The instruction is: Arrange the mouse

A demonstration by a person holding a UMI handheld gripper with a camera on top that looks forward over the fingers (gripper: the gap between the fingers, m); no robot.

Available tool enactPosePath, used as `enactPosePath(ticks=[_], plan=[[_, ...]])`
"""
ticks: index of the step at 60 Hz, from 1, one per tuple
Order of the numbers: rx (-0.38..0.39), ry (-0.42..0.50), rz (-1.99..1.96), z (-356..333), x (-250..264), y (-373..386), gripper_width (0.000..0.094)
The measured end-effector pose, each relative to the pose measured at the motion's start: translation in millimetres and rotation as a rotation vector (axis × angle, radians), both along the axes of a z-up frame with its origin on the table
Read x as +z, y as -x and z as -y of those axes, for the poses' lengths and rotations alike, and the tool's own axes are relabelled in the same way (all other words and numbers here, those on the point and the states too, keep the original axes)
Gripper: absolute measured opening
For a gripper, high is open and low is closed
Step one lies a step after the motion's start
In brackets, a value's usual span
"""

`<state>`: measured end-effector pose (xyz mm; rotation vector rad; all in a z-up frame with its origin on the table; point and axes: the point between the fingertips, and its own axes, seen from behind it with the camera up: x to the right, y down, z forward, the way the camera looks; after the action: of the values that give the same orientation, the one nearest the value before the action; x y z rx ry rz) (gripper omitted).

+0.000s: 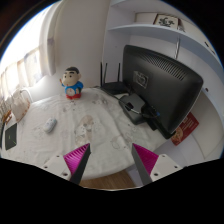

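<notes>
The gripper [112, 160] is held released, nothing between its pads. Beyond the fingers, a white table [95, 135] is seen; the mouse [50, 125] lies ahead to the left. Farther off stand a doll [72, 84], a monitor [160, 85] and wall shelves [150, 28].

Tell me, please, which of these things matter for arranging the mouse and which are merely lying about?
For the job:
mouse, left on the table
gripper, open, holding nothing

Lying about:
monitor
figurine
router
red packet

Home desk [95, 130] with monitor [160, 85], shelf [160, 30]
</notes>
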<state>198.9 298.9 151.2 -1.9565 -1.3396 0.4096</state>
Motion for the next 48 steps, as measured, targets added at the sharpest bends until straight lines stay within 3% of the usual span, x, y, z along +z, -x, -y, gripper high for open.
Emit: enactPosePath(ticks=[18, 48], plan=[[0.086, 0.024, 0.0, 33.7, -15.4, 24.9, 0.0855], [0.34, 0.08, 0.006, 179.8, -43.5, 80.3, 0.0854]])
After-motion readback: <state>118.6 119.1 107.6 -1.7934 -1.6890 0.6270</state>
